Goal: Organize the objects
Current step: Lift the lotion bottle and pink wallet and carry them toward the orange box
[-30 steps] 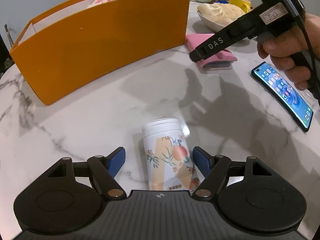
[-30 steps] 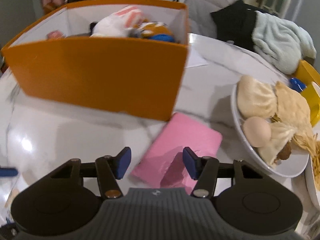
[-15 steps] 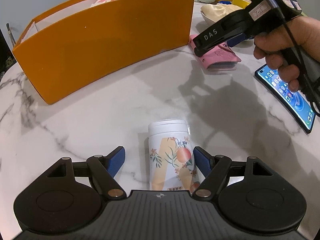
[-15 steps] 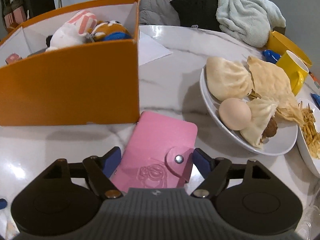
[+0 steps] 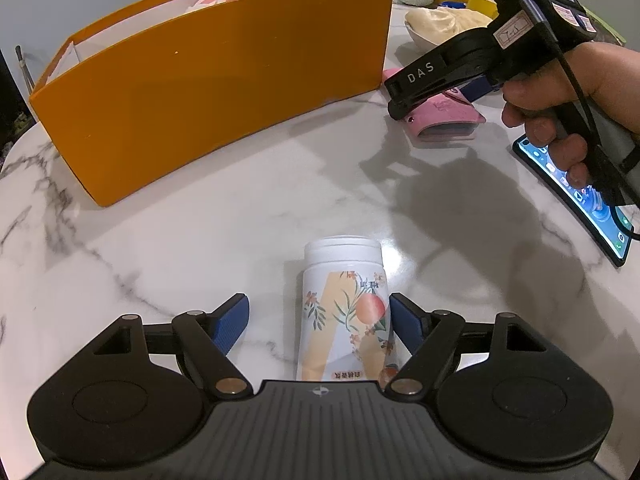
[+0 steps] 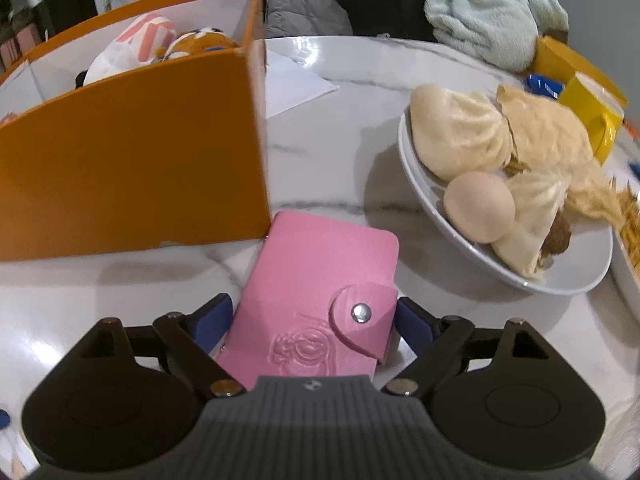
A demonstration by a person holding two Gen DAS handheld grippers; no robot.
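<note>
With our right gripper (image 6: 314, 320) opening its jaws astride the pink wallet (image 6: 316, 296) low in frame, unpinched, we judge it light, soft-covered, best gripped across its long edges.

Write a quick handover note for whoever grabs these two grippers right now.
Left gripper: open around the white bottle, which lies on its side on the table. The right finger is at the bottle's side, the left finger is clear of it.
Right gripper: jaws opening, pink wallet flat on the table between the fingers, not gripped.
The orange box stands just beyond the wallet and already holds soft toys.
A phone lies on the table near the right hand.
Done: some toys boxed. Left: probably grip the bottle and wallet and put them away.
</note>
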